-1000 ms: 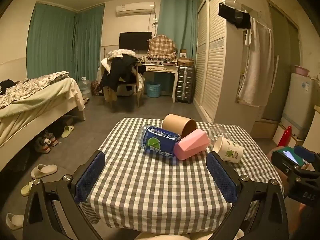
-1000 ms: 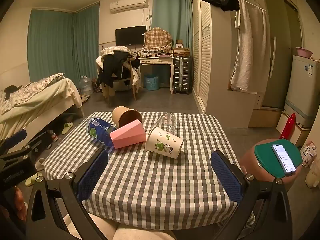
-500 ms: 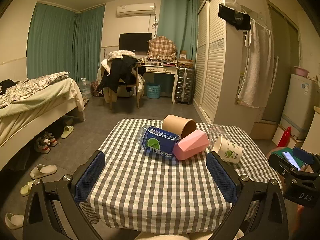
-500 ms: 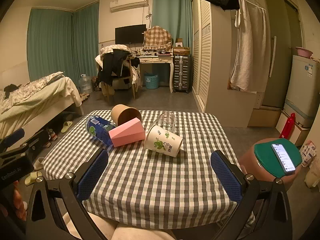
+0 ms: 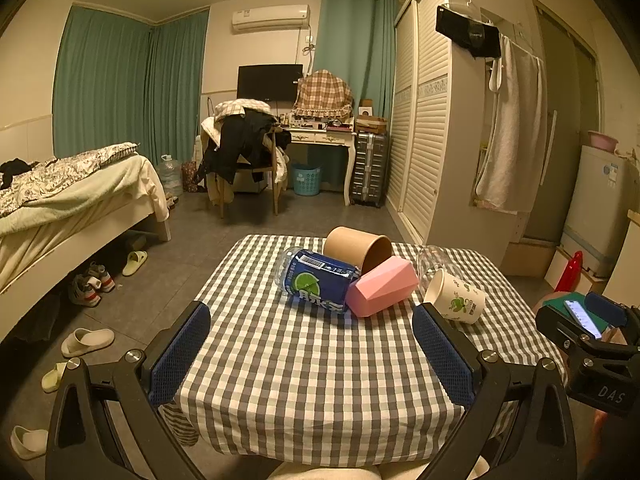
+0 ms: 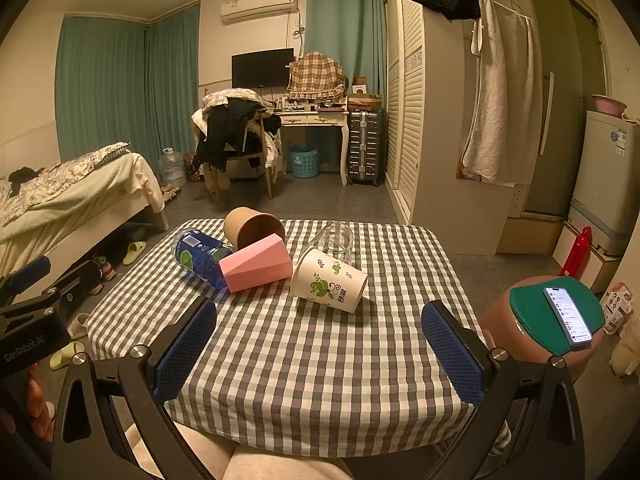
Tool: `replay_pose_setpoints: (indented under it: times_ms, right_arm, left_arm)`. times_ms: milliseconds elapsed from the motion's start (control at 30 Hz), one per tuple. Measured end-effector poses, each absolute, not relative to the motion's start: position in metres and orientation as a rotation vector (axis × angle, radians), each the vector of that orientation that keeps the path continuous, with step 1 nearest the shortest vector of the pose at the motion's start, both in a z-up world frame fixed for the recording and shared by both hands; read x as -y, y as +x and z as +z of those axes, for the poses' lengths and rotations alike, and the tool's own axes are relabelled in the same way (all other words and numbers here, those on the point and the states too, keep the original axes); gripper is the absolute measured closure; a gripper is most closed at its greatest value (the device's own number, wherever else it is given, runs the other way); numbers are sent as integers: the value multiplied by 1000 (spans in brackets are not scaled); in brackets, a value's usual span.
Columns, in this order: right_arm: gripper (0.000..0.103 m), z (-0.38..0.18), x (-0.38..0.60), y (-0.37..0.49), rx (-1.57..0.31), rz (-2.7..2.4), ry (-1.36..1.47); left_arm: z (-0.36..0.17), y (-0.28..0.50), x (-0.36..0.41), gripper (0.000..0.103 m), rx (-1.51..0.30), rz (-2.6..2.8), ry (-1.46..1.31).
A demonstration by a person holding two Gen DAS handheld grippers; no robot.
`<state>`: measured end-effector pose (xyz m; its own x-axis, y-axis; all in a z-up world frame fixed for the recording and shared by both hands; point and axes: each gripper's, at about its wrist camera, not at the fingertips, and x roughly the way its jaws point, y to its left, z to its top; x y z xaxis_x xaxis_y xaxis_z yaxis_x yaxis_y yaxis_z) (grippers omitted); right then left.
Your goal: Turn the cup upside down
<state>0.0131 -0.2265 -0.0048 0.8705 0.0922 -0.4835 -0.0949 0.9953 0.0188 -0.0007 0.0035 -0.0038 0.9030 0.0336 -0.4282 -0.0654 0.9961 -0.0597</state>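
Note:
Several cups lie on their sides on a checked table point(image 5: 304, 376) point(image 6: 320, 360): a brown paper cup point(image 5: 357, 249) point(image 6: 253, 227), a pink faceted cup point(image 5: 382, 286) point(image 6: 256, 266), a white cup with green leaf print point(image 5: 456, 297) point(image 6: 329, 280) and a clear glass point(image 5: 432, 258) point(image 6: 334, 240). My left gripper point(image 5: 312, 354) is open and empty over the table's near edge. My right gripper point(image 6: 318, 352) is open and empty, short of the white cup.
A blue-labelled bottle point(image 5: 316, 280) point(image 6: 198, 254) lies against the pink cup. A stool with a green top and a phone point(image 6: 566, 316) stands right of the table. A bed point(image 6: 76, 196) is at the left, a wardrobe point(image 6: 440, 120) at the right.
Both grippers have drifted slightly forward toward the cups. The cups and bottle have not moved. Both grippers stay open.

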Motion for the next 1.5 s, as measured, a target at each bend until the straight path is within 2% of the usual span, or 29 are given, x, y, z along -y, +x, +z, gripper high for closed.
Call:
replay_pose_setpoints:
  times_ms: [1500]
  right_arm:
    - [0, -5, 226, 12, -508, 105, -5]
  left_arm:
    - [-10, -1, 6, 0, -449, 45, -64]
